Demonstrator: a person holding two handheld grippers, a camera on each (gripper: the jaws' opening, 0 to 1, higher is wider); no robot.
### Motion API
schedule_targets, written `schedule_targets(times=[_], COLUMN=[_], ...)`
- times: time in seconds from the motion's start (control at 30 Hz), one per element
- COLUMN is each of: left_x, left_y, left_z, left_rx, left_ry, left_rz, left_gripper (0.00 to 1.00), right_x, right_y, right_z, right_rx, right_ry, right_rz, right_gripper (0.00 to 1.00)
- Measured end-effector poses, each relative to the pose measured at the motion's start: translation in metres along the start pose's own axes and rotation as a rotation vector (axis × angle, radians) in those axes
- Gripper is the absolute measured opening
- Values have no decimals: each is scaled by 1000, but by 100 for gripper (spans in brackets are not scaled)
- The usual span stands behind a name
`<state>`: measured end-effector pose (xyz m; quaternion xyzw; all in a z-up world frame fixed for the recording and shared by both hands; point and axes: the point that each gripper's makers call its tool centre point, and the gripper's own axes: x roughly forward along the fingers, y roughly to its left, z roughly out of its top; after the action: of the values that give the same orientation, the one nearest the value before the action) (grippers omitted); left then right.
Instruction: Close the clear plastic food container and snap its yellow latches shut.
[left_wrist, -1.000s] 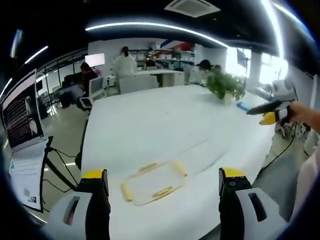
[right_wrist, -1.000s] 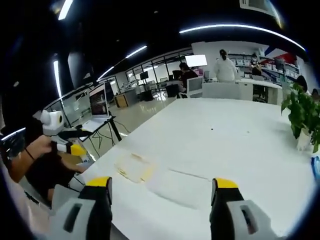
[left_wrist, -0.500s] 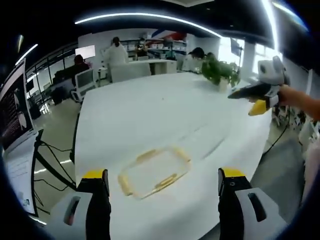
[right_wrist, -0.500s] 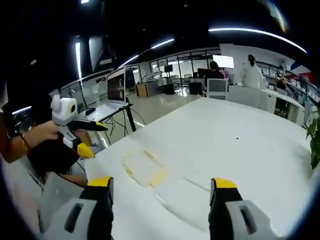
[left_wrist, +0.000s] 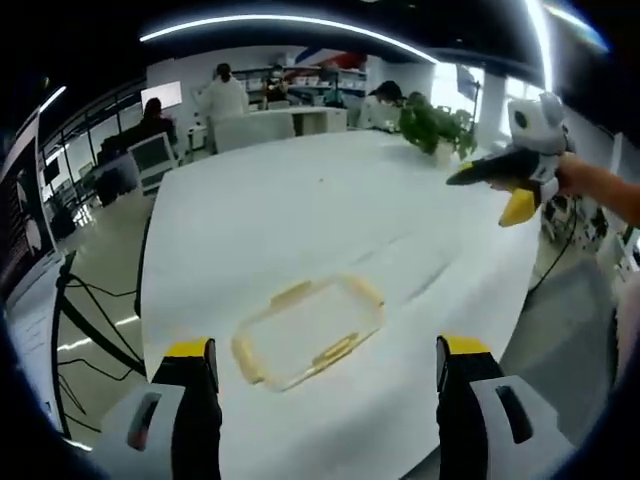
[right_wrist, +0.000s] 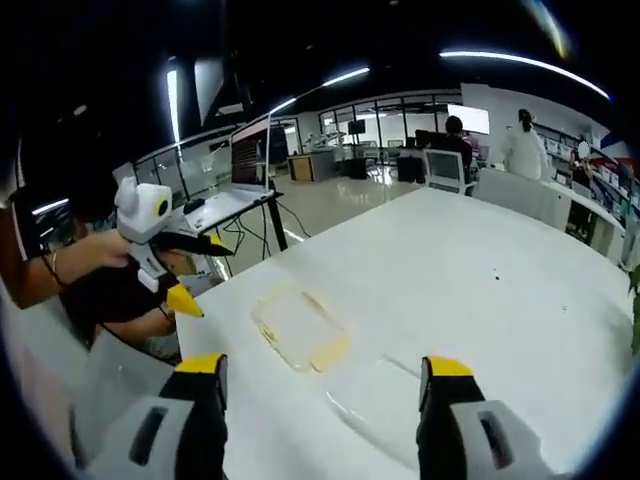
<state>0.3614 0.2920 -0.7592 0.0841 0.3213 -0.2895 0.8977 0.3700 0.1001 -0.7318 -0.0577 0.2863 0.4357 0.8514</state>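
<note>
A clear plastic container (left_wrist: 308, 330) with yellow latches on its rim sits near the front edge of the white table (left_wrist: 300, 210). Beyond it lies a faint clear lid (left_wrist: 405, 268), flat on the table. My left gripper (left_wrist: 325, 352) is open, hovering short of the container with its jaws wide apart. In the right gripper view the same container (right_wrist: 300, 328) lies left of centre, with the clear lid (right_wrist: 380, 400) nearer my jaws. My right gripper (right_wrist: 322, 365) is open above the table. Each hand-held gripper also appears in the other's view: the right gripper (left_wrist: 505, 180) and the left gripper (right_wrist: 165, 255).
A potted plant (left_wrist: 432, 122) stands at the table's far end. Several people and chairs are at desks behind. A laptop on a stand (right_wrist: 240, 190) is off the table's side, with cables (left_wrist: 90, 310) on the floor. The table edge runs close below both grippers.
Both cameras have shifted, and the container looks slightly larger and more central in each view. The container and lid have not moved on the table. Both grippers stay open.
</note>
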Motion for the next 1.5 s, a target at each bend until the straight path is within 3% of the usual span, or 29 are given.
schedule_targets(times=[0.83,1.27,1.5], left_x=[28,52,62], left_y=[18,31,52], left_z=[-21,-36,-58], left_rx=[122,240,309], left_ry=[106,218,314], left_rz=[-59,-132,-146], left_gripper=[90,89,88], right_x=[59,96,114], right_y=[11,11,12], right_z=[4,-7,-14], right_rx=[-177,-283,-332], right_ry=[118,206,235], right_rz=[173,270,309], right_gripper=[77,71,68])
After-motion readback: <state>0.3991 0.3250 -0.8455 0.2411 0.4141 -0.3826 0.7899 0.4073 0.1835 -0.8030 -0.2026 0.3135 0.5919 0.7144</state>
